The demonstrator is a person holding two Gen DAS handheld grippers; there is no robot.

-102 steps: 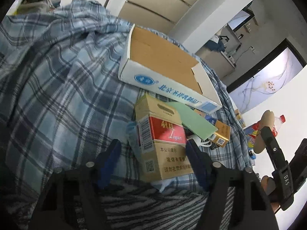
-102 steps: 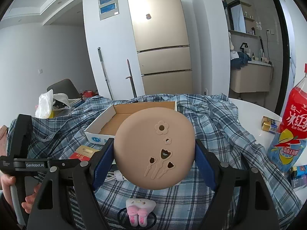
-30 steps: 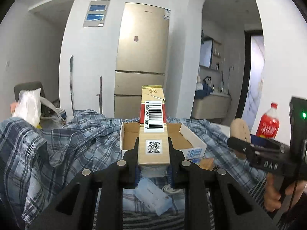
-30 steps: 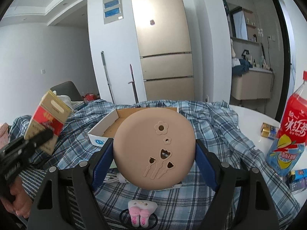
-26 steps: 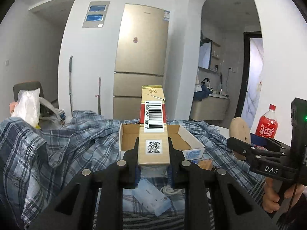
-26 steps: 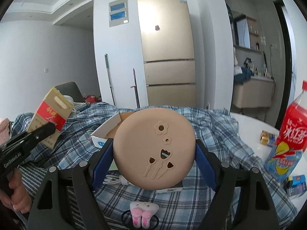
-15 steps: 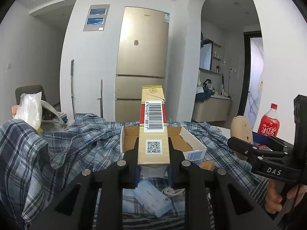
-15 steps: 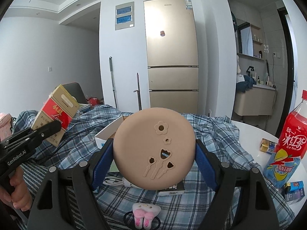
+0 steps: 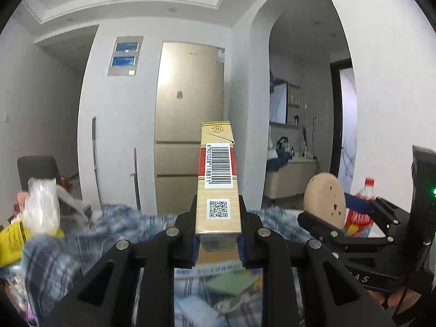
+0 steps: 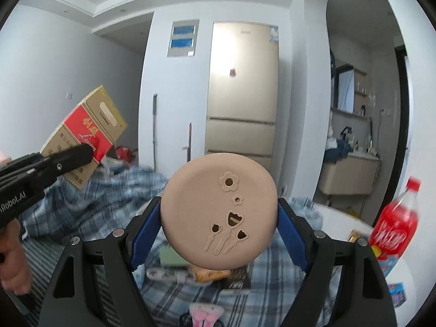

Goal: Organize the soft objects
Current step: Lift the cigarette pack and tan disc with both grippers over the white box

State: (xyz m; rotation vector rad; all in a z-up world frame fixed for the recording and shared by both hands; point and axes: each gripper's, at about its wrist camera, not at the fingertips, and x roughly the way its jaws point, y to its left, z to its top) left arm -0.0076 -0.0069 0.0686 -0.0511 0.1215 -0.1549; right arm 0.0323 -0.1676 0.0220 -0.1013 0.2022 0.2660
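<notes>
1. Both grippers had come up since the earlier shots; the plaid shirt (image 9: 62, 248) and the cardboard box slid low in view, ceiling filling the top.
2. My left gripper (image 9: 216, 241) was clamped narrow on the gold-and-red carton (image 9: 218, 179). Readable stuff: a "20" at the top, a barcode starting 6901028, and a QR code below it.
3. That carton's long axis pointed away from the camera along the fingers, tipped up toward the fridge (image 9: 189, 125).
4. My right gripper (image 10: 219, 219) was pinching the tan round pad (image 10: 218, 212) at medium width, face toward the camera, flower cutouts showing.
5. Over right stood a red bottle (image 10: 395, 223), label too blurred to read.
</notes>
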